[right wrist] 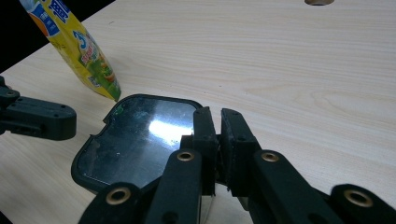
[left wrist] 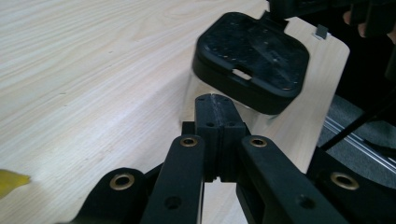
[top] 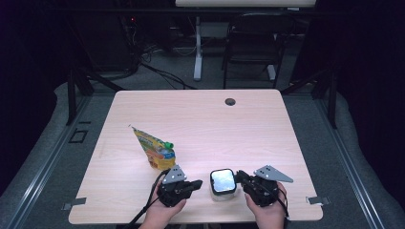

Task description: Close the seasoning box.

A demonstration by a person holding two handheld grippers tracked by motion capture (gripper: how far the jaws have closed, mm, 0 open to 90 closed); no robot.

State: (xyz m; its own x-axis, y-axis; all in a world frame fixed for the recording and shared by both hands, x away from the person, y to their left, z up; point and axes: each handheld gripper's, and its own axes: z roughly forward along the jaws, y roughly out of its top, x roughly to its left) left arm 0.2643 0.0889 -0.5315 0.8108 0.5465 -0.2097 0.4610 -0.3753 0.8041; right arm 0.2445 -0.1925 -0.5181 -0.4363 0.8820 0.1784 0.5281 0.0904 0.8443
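A small clear container [top: 223,183] with a black-rimmed lid stands near the table's front edge; it is also in the left gripper view [left wrist: 252,60] and the right gripper view [right wrist: 135,140]. My right gripper [top: 240,177] comes in from its right. In the right gripper view its jaws [right wrist: 218,116] sit nearly together, pinching the lid's right edge. My left gripper [top: 198,183] lies just left of the container, apart from it. Its pads [left wrist: 218,100] are pressed together with nothing between them. A yellow spouted pouch [top: 155,148] with a green cap stands behind the left gripper [right wrist: 46,121].
The light wood table [top: 200,119] has a round cable hole [top: 230,101] at its far edge. Beyond it, on the floor, stand a black chair [top: 253,43] and a white desk leg [top: 197,47]. Both hands rest at the table's front edge.
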